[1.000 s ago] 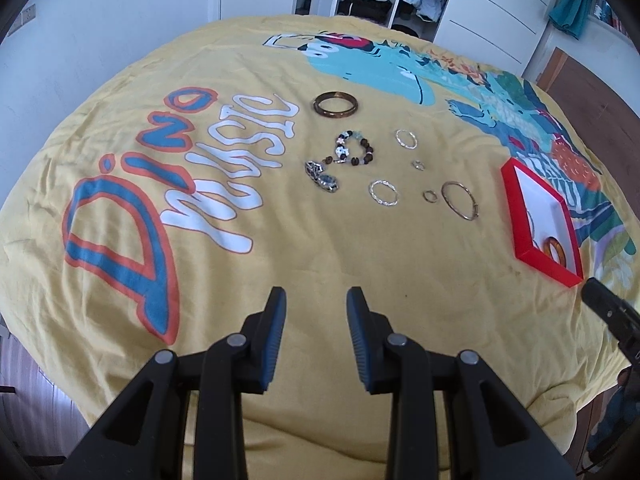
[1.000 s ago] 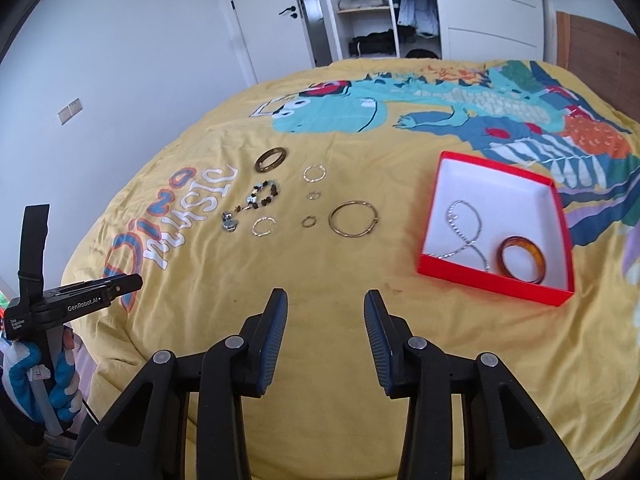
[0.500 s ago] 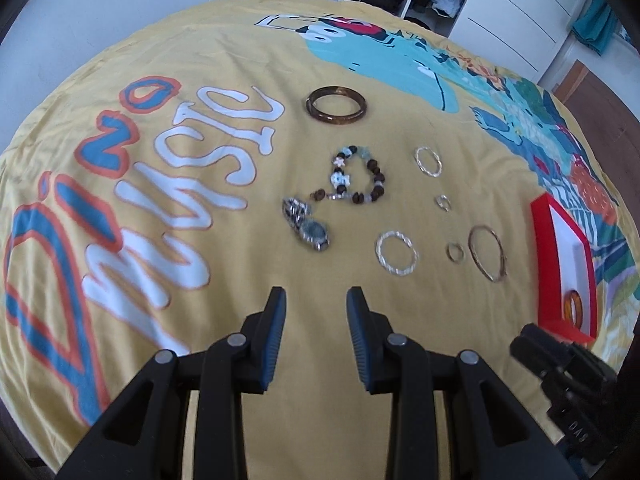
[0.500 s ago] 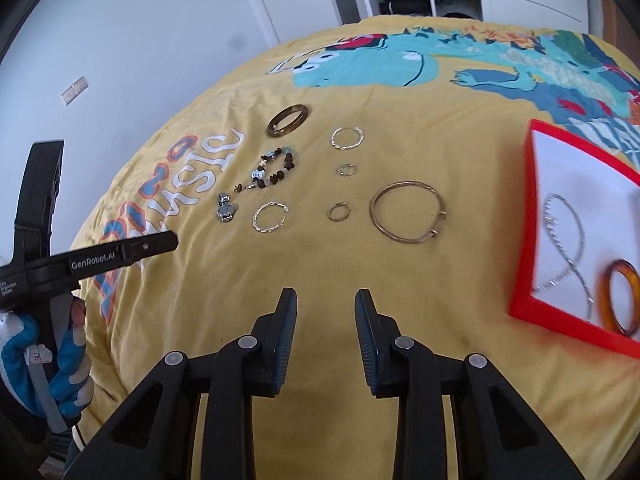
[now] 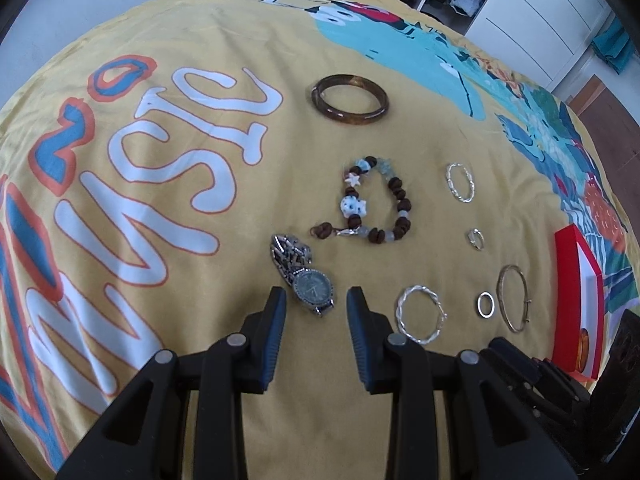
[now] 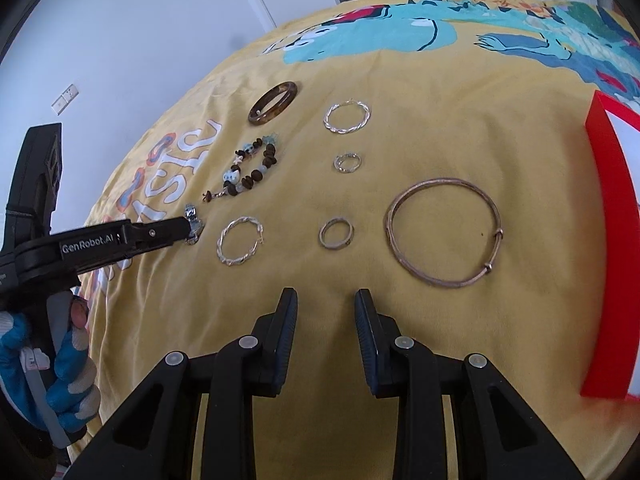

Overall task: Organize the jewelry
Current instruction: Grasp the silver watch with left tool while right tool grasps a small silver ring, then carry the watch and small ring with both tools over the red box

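Silver wristwatch [image 5: 310, 289] lies on the yellow bedspread [image 5: 200, 272] between the left gripper's [image 5: 316, 300] parted, empty fingers; the right gripper [image 6: 326, 304] hovers agape, holding nothing.

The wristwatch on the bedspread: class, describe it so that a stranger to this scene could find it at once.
On the yellow bedspread, find the white lettering and look just right of its lower end. The wristwatch lies there, below the beaded bracelet, right in front of the open left gripper. It alone has a round dial and metal link strap.
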`<act>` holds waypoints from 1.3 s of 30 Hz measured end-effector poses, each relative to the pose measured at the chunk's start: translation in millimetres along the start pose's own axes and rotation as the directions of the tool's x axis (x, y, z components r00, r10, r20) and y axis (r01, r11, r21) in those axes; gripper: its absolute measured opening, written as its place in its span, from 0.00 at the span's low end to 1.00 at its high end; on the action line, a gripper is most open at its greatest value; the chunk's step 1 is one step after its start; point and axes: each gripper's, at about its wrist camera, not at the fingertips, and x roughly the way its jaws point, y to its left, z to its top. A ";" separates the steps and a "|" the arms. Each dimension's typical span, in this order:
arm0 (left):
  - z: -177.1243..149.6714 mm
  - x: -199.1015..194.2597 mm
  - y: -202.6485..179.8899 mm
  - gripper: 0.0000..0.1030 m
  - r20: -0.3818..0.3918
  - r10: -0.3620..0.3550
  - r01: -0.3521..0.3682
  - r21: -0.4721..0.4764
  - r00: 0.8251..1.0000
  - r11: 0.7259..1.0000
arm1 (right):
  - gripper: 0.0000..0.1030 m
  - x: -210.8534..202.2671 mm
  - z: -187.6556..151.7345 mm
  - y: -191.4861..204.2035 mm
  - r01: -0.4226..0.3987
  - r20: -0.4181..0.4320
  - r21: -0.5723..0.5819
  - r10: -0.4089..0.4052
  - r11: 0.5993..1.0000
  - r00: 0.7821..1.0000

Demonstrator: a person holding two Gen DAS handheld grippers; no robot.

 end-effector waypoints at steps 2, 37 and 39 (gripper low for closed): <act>0.2 5.3 0.6 0.29 -0.007 0.008 -0.008 0.000 1.000 1.000 | 0.29 4.9 6.6 0.9 0.001 0.007 -0.002 -0.001 1.000 1.000; -29.5 -41.1 6.5 0.21 0.068 0.010 -0.013 0.031 0.998 0.999 | 0.20 -14.8 5.3 23.8 0.051 0.039 -0.051 -0.049 0.997 0.998; -34.9 -52.8 5.4 0.21 0.075 0.009 -0.012 0.035 0.997 0.999 | 0.20 -29.1 -0.7 27.2 0.051 0.048 -0.046 -0.049 0.998 0.998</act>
